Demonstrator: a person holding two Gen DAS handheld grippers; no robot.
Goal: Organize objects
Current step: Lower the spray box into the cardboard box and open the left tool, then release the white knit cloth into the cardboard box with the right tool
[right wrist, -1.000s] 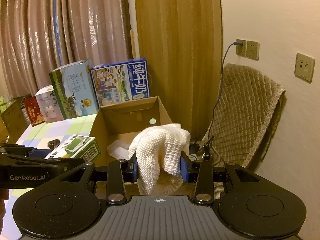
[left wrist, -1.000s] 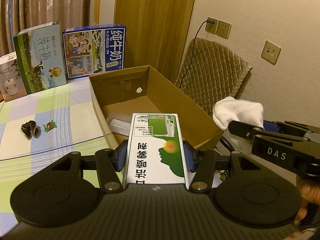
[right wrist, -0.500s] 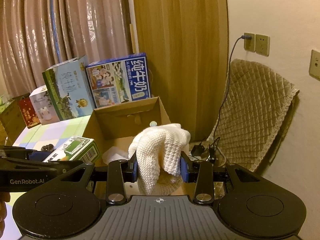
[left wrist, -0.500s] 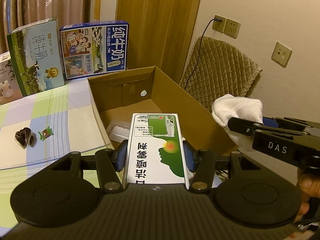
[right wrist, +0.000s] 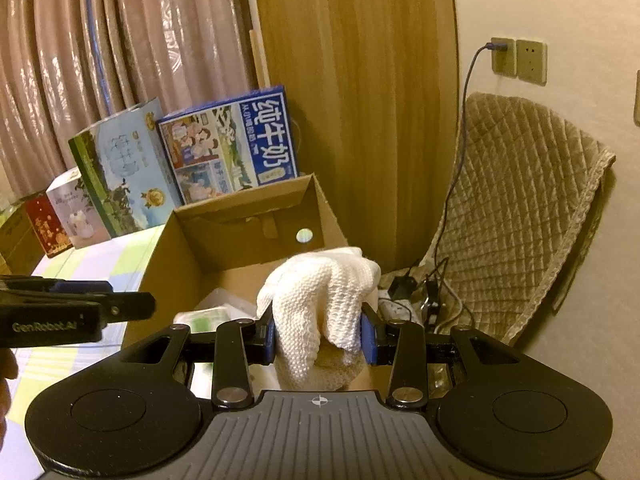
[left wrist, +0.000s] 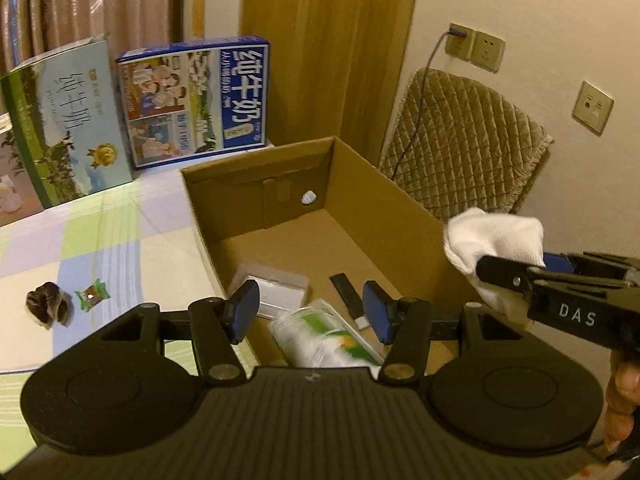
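Medicine box [left wrist: 326, 336], case [left wrist: 276, 288] in carton [left wrist: 400, 208]; milk boxes [left wrist: 192, 100] behind.

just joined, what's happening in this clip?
A person with two handheld grippers is packing loose items into the cardboard box. The left gripper is open over the box, with the green-and-white box blurred below it among a clear plastic case and a dark stick. The right gripper holds a white knitted cloth near the box's right wall, not yet released.
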